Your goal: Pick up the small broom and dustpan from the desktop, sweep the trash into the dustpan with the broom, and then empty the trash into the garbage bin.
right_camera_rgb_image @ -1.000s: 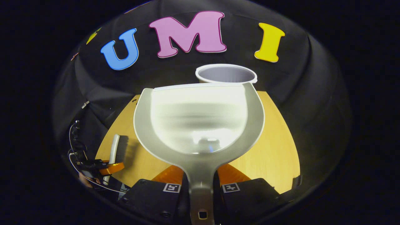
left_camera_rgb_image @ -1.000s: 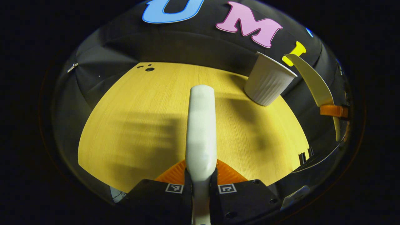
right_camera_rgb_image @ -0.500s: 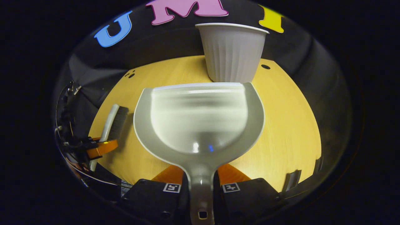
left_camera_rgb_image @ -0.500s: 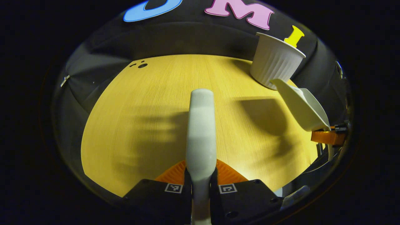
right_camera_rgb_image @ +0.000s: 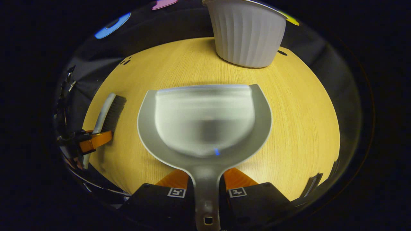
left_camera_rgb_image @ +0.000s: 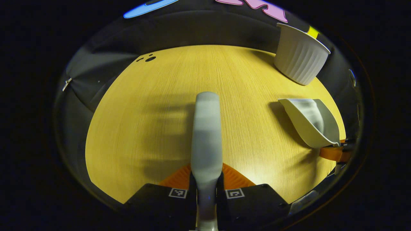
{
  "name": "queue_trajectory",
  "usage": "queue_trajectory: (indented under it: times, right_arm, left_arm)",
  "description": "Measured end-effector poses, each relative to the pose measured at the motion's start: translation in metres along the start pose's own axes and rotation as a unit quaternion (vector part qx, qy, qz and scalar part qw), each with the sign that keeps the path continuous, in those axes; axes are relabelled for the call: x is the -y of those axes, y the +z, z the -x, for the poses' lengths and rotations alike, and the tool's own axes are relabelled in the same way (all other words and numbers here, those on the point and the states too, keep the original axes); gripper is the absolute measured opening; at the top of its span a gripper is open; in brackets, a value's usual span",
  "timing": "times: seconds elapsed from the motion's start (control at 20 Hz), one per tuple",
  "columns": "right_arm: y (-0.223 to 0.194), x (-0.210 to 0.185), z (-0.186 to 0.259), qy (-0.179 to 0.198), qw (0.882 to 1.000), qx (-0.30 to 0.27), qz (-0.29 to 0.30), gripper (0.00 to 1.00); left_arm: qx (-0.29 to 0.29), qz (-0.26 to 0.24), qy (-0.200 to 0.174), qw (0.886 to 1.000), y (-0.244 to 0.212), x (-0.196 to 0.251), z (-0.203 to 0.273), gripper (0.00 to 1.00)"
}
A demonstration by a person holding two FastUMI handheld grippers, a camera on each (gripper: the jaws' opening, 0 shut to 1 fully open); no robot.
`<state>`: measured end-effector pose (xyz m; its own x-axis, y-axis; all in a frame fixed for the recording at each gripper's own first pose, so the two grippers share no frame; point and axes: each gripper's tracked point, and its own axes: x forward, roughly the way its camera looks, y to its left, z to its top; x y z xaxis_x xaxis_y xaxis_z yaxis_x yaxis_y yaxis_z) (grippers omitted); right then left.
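My left gripper was clamped on the broom, held over the desktop. My right gripper pinched the dustpan handle, the pan just before the ribbed garbage bin.

The pale broom runs straight out over the wooden desktop, dark bristles turned sideways. The grey-white dustpan sits low and level over the desktop, scoop open forward. Beyond its lip the white ribbed garbage bin stands upright at the far edge.
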<state>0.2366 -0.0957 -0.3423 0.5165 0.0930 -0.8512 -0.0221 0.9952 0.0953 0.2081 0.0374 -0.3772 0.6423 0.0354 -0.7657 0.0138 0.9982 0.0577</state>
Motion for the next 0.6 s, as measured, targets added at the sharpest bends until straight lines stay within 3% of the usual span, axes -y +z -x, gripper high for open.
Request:
queue_trajectory:
  times: [0.3,0.35,0.4,0.45,0.5,0.6]
  right_arm:
    - [-0.001,-0.005,-0.007,-0.010,1.000,-0.011,0.021,0.36]
    - [-0.001,-0.006,-0.006,-0.005,1.000,-0.013,0.020,0.41]
    - [-0.001,-0.006,-0.004,-0.005,1.000,-0.014,0.019,0.38]
    - [-0.001,-0.005,-0.002,-0.007,1.000,-0.014,0.018,0.39]
    - [0.000,-0.008,0.001,-0.003,1.000,-0.014,0.015,0.39]
    - [0.005,-0.010,0.008,0.002,1.000,-0.007,0.008,0.51]
  left_arm:
    - [-0.007,-0.020,0.017,1.000,0.003,-0.001,-0.003,0.36]
    - [-0.007,-0.019,0.015,1.000,0.002,0.002,-0.001,0.36]
    - [-0.005,-0.016,0.011,1.000,0.002,0.004,0.003,0.36]
    - [-0.002,-0.012,0.007,1.000,0.000,0.008,0.008,0.41]
    - [0.003,-0.010,0.008,1.000,0.001,0.008,0.013,0.56]
    - [0.016,-0.011,0.013,1.000,0.004,0.003,0.023,0.85]
